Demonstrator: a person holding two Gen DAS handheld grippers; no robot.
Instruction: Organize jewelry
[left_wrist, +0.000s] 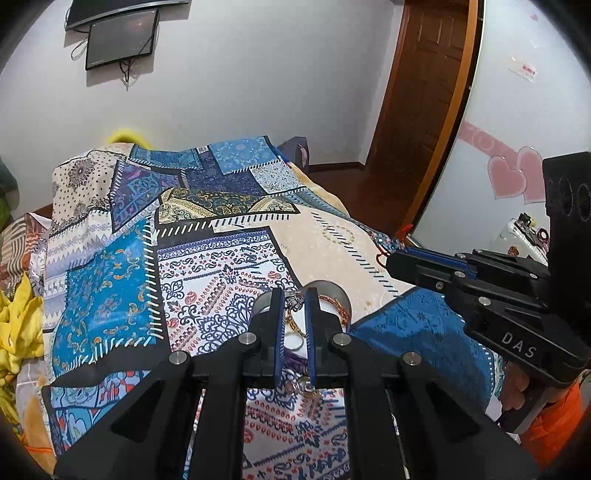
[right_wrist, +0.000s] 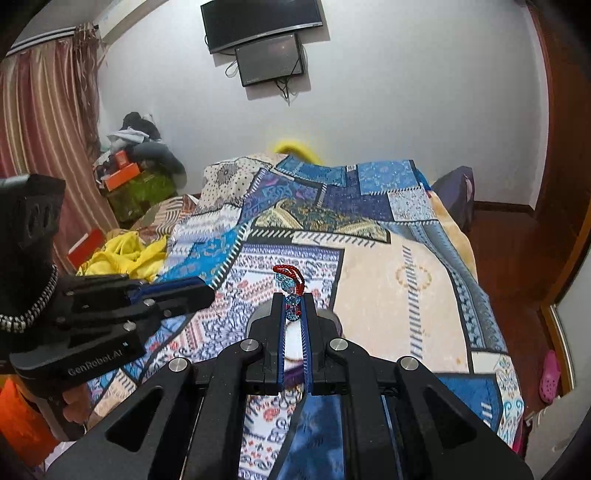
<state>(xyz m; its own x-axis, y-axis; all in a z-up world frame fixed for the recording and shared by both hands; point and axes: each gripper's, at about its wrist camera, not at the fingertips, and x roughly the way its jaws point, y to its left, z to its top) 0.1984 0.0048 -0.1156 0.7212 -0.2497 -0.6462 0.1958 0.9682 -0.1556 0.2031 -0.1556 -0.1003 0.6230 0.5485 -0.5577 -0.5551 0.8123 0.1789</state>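
Jewelry sorting partly under way on the bedspread (left_wrist: 229, 258).
Right claw (right_wrist: 294, 306) pinches a red-and-blue beaded bracelet (right_wrist: 290, 284); left claw (left_wrist: 294, 306), nearly closed, grips gold chains (left_wrist: 291, 325) over a round tin (left_wrist: 332, 295).

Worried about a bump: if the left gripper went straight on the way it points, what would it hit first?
Probably the round metal tin right past the left gripper, which is shut on a gold chain. Depth is unclear; otherwise the patterned bedspread.

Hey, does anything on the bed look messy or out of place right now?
Gold chains lie heaped and tangled in the round metal dish, some spilling over its edge. A crumpled yellow cloth sits beside the patchwork bedspread.
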